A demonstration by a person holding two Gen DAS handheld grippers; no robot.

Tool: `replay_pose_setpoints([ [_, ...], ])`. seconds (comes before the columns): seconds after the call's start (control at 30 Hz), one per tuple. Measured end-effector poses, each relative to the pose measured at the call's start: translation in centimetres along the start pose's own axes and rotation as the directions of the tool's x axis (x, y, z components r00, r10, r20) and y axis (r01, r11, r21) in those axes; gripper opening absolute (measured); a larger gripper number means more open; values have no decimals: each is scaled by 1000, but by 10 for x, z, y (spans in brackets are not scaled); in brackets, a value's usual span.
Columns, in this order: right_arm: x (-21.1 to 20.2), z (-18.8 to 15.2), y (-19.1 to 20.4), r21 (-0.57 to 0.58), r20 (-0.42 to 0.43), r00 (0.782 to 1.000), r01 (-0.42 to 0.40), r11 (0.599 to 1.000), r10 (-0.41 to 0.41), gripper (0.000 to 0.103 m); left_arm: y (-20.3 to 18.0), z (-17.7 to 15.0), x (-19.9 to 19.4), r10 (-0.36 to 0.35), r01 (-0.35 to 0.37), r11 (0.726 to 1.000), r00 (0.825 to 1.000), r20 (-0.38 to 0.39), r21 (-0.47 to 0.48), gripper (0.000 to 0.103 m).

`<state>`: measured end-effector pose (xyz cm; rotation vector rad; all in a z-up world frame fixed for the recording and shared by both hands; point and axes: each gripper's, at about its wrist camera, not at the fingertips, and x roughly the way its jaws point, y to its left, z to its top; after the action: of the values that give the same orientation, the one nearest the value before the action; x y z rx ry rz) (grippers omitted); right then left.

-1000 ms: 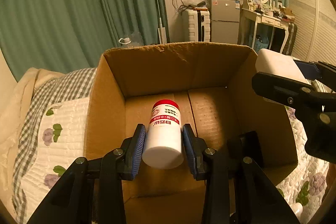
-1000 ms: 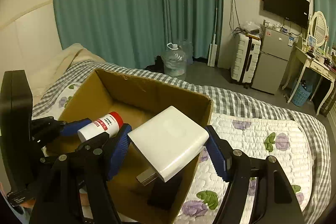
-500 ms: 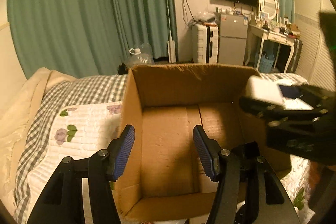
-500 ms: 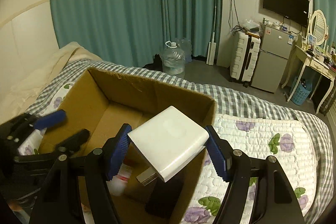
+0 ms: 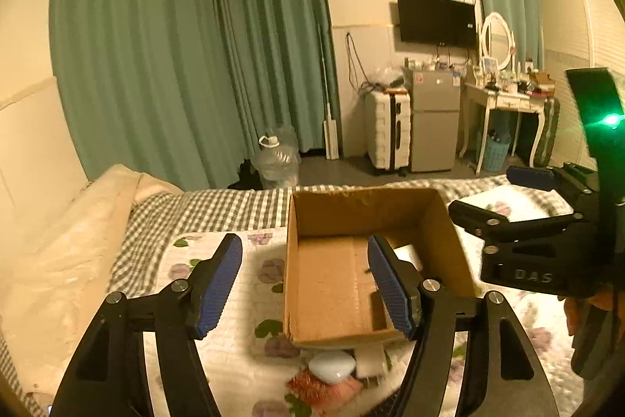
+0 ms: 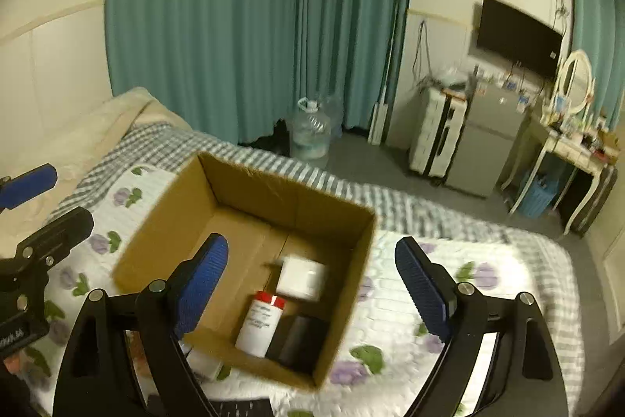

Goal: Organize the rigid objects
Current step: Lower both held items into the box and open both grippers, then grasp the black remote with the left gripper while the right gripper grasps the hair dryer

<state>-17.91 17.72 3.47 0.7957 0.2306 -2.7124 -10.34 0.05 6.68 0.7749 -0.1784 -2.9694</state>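
A: Where do the sorted things sit?

B: Inside the cardboard box (image 6: 250,221) on the quilt (image 6: 449,303). The white bottle with the red cap (image 6: 259,325) lies on the box floor, a white charger block (image 6: 300,276) just beyond it, and a dark object (image 6: 299,340) beside the bottle near the front wall.

A: And the grippers?

B: The right gripper (image 6: 312,284) hangs over the box with its fingers spread wide and nothing between them. The left gripper (image 5: 304,284) is likewise wide apart and empty, off to the box's left side.

A: What remains?

B: A small heap in front of the box: a pale rounded case (image 5: 332,366) and something reddish (image 5: 320,387), partly hidden.

A: The risks?

B: The heap sits tight against the box's front wall, so a low reach could knock the light box and shift it on the soft quilt. The two grippers are also close together, and both turning toward the heap at once could collide. The rounded case may slip from flat pads.
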Motion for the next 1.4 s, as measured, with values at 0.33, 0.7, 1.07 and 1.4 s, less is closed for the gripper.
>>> replay_pose_setpoints([
  [0.33, -121, -16, 14, -69, 48, 999, 22, 997, -18, 96, 5, -7, -88, -41, 41, 999, 996, 78, -9, 73],
  [0.7, -104, -89, 22, -103, -61, 998, -7, 995, 1, 96, 5, -72, -66, -50, 48, 996, 998, -28, -71, 73],
  [1.07, -3, -181, 31, -191, -363, 932, -49, 980, -24, 96, -10, -133, -3, -68, 57, 996, 980, -186, -66, 73],
  [1.4, 30, -205, 34, -259, -455, 888, -55, 964, -72, 78, -17, -147, 10, -71, 65, 997, 970, -235, -32, 73],
])
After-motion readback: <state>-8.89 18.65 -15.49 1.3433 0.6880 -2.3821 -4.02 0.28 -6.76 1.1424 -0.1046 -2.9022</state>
